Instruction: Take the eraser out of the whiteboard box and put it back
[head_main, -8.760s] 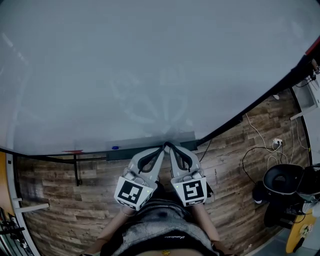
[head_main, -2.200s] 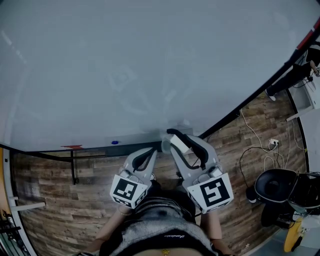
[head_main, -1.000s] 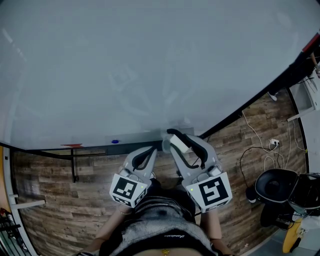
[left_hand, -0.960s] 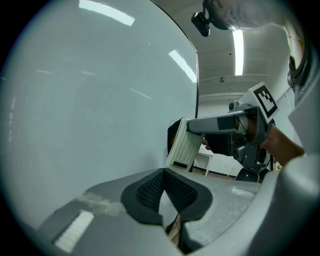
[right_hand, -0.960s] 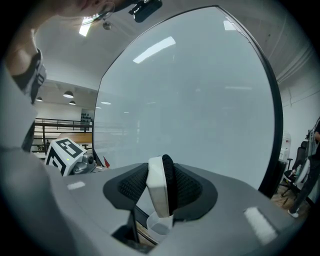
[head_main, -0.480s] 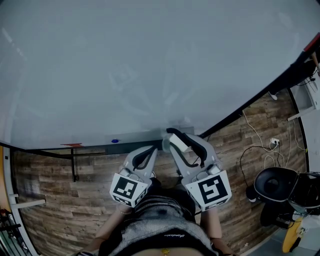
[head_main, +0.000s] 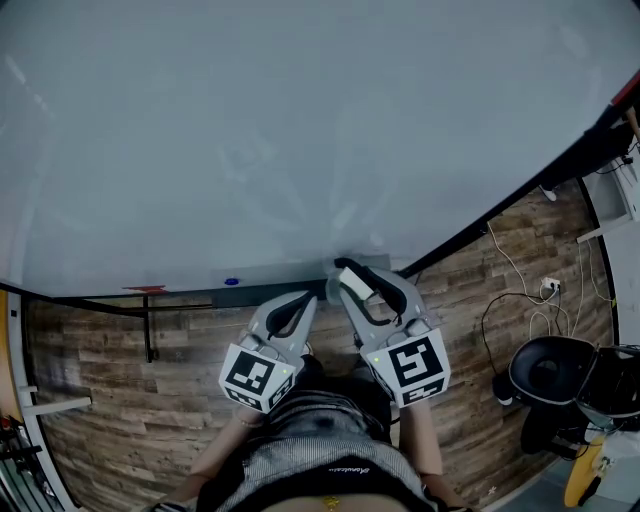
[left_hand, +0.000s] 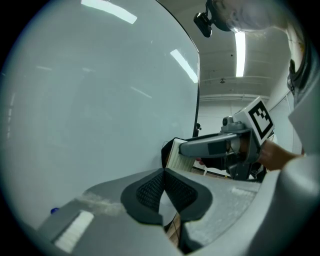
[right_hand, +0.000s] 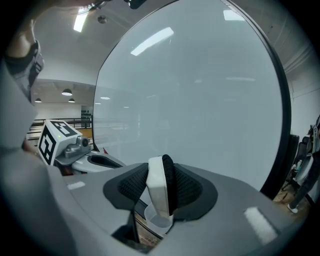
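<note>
While the right gripper (head_main: 347, 271) clamps the eraser (right_hand: 155, 192) upright: lower it squarely into the whiteboard box (head_main: 262, 291), release only once seated. Left gripper (left_hand: 164, 174): jaws together, empty.

no words or numbers readable anywhere. only coded black-and-white square markers: one on cube of left gripper (head_main: 315, 294) at 7 o'clock, one on cube of right gripper (head_main: 348, 275) at 5 o'clock. pale script on garment (head_main: 330, 440) at 6 o'clock, too small to read.
</note>
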